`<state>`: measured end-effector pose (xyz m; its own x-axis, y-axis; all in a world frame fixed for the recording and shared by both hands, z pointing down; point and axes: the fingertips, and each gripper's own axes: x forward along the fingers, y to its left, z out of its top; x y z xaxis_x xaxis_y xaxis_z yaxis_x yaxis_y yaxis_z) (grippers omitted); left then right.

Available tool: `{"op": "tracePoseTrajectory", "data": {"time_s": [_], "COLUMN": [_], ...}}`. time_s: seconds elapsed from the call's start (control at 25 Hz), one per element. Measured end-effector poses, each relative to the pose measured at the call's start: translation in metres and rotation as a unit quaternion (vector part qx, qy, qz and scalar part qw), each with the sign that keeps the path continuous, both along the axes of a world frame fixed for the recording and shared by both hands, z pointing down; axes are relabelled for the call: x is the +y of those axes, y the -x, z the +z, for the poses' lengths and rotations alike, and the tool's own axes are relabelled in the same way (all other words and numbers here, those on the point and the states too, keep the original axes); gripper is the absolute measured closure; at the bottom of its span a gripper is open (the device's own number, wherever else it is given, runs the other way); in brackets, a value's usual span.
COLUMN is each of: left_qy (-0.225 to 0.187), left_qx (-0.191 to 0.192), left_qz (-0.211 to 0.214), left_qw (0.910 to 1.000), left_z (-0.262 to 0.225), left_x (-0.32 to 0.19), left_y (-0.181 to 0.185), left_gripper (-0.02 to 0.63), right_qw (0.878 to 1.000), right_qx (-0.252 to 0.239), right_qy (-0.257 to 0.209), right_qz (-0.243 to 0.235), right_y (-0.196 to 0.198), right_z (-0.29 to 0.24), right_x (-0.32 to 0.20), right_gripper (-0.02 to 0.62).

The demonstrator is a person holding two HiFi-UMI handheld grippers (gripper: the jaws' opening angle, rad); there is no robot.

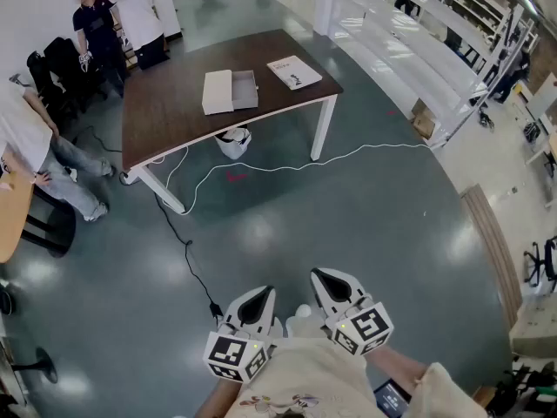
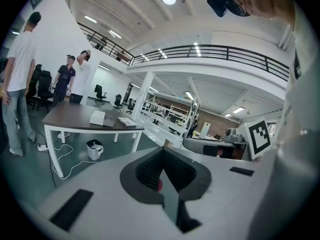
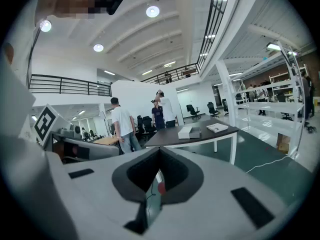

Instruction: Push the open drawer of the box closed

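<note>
Dark brown table (image 1: pixel 165 124) on white legs, standing on a glossy grey-green floor (image 1: pixel 348 233). On the top lie a white box (image 1: pixel 218 91), its drawer (image 1: pixel 246 90) pulled open to the right in the head view, and, apart from it, a white booklet (image 1: pixel 294 72). On the floor lie a white cable (image 1: pixel 348 155) and, under the table, a white bin (image 1: pixel 233 143).

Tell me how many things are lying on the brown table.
2. A white box with its drawer open sits near the middle of the table; a booklet lies by the corner to its right. The top shows whole; none seems hidden.
</note>
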<state>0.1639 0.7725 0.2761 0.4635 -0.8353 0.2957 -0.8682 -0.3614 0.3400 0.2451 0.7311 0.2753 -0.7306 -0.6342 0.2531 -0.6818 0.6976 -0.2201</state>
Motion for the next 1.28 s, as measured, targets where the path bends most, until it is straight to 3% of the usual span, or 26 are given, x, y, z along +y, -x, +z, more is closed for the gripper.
{"op": "tracePoseTrajectory", "data": {"time_s": [0.24, 0.48, 0.68, 0.96, 1.28], "left_qy": [0.001, 0.017, 0.016, 0.02, 0.045], "left_qx": [-0.013, -0.001, 0.005, 0.007, 0.017], "left_qz": [-0.007, 0.0, 0.004, 0.012, 0.011], "left_qw": [0.9999, 0.9999, 0.9998, 0.9997, 0.9988], "left_z": [-0.003, 0.003, 0.005, 0.012, 0.029], "left_x": [-0.019, -0.023, -0.027, -0.045, -0.094], "left_y": [0.005, 0.014, 0.033, 0.063, 0.077], "left_gripper": [0.6, 0.601, 0.6, 0.601, 0.6], "right_qw": [1.0, 1.0, 0.997, 0.994, 0.991], "right_qx": [-0.017, -0.013, -0.051, -0.048, -0.046], "right_qy": [0.003, 0.015, 0.057, 0.072, 0.104], "right_qz": [0.012, 0.02, 0.026, 0.061, 0.074], "right_y": [0.01, 0.026, 0.043, 0.048, 0.053], "right_z": [0.0, 0.005, 0.011, 0.024, 0.043], "right_x": [-0.011, -0.018, -0.025, -0.044, -0.098], "right_gripper": [0.591, 0.591, 0.589, 0.589, 0.589]}}
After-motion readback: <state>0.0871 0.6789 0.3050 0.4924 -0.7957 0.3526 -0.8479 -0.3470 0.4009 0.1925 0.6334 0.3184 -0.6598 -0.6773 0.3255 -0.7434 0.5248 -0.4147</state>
